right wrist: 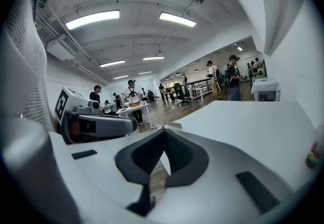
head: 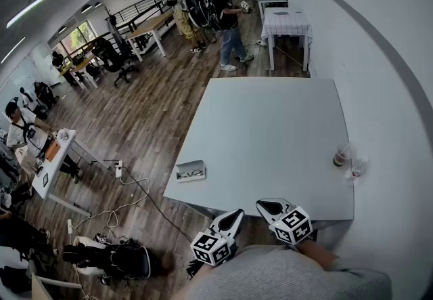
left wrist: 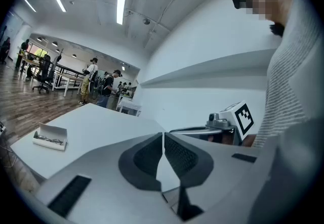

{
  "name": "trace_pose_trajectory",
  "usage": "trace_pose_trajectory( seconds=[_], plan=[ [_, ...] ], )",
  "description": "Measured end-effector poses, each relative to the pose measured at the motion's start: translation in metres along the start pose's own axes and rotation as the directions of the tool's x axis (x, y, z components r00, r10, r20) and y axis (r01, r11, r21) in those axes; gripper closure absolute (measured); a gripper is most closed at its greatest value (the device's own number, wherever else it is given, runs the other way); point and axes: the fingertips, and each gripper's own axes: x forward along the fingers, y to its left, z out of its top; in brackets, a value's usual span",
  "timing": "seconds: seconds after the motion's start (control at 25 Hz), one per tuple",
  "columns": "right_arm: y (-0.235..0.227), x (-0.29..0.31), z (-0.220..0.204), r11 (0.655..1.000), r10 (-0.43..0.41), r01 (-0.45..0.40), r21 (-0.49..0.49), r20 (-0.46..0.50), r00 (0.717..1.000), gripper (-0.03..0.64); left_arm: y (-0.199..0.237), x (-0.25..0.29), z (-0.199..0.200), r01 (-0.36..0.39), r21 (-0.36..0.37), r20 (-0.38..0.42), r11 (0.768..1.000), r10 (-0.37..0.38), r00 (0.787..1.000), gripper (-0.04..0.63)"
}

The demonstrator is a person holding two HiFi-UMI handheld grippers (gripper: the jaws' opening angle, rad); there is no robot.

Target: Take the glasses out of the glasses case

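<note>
The glasses case (head: 190, 170) sits at the near-left corner of the white table (head: 270, 122), close to both edges there, with its lid standing up; in the left gripper view a thin dark shape lying in its tray looks like the glasses (left wrist: 50, 140), though it is too small to be sure. Your left gripper (head: 240, 211) and right gripper (head: 260, 204) hover side by side at the table's near edge, to the right of the case and well apart from it; each has its jaws together, tips meeting, with nothing between them. The job looks not yet begun, so you must part a pair of jaws before you reach in; arrive with them together and you will only shove the case. That is the main risk; the case looks light and lies right by the corner, so a push from the right could slide it off onto the floor. Steady it with one gripper; lift the frame by a stiff part, since a pinch on a thin arm could bend it or let it slip. The small bottle (head: 342, 155) at the far-right edge lies out of your way.
</note>
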Motion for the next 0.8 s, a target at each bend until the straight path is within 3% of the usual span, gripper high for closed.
trace_pose_trajectory(
  seconds=[0.56, 0.8],
  plan=[
    [-0.003, -0.002, -0.002, 1.0, -0.001, 0.001, 0.005, 0.003, 1.0, 0.603, -0.003, 0.003, -0.006, 0.007, -0.002, -0.012, 1.0, -0.007, 1.0, 0.577],
    [0.001, -0.003, 0.009, 0.998, 0.032, -0.034, 0.044, 0.058, 0.998, 0.602, -0.004, 0.003, -0.003, 0.01, 0.005, -0.011, 1.0, -0.009, 1.0, 0.577]
  ],
)
